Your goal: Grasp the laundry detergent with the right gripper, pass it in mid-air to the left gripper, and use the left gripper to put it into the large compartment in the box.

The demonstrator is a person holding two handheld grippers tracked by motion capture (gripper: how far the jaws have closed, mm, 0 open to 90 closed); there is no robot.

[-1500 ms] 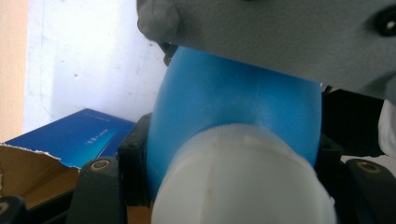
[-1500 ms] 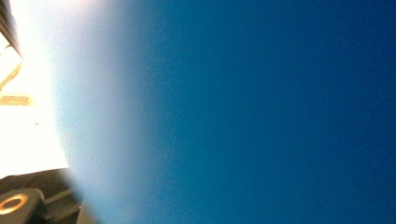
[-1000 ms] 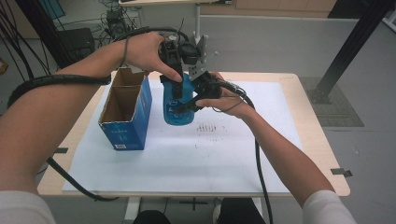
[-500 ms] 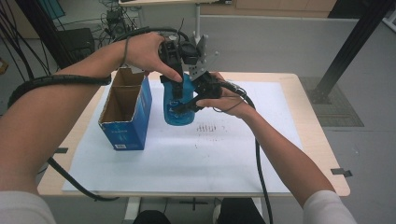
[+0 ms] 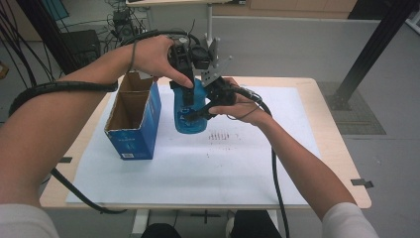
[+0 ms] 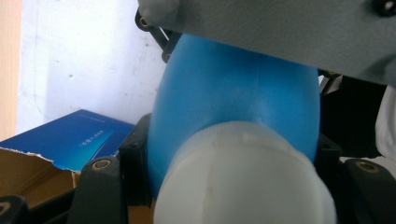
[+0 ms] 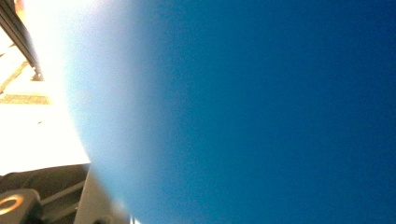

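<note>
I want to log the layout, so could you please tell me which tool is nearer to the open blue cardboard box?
Left. The left tool holds the blue plastic bottle's top beside the open blue cardboard box; the right tool is beyond the bottle.

Open box (image 5: 132, 124) blocks left of the bottle (image 5: 190, 111); sheet (image 5: 237, 163) right lies free.

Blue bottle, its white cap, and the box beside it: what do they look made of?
Blue bottle: likely plastic, smooth and slightly see-through, with a moulded seam line. White cap: probably plastic, matte and ridged. Box: cardboard, glossy blue print outside, raw brown inside, torn edge.
</note>
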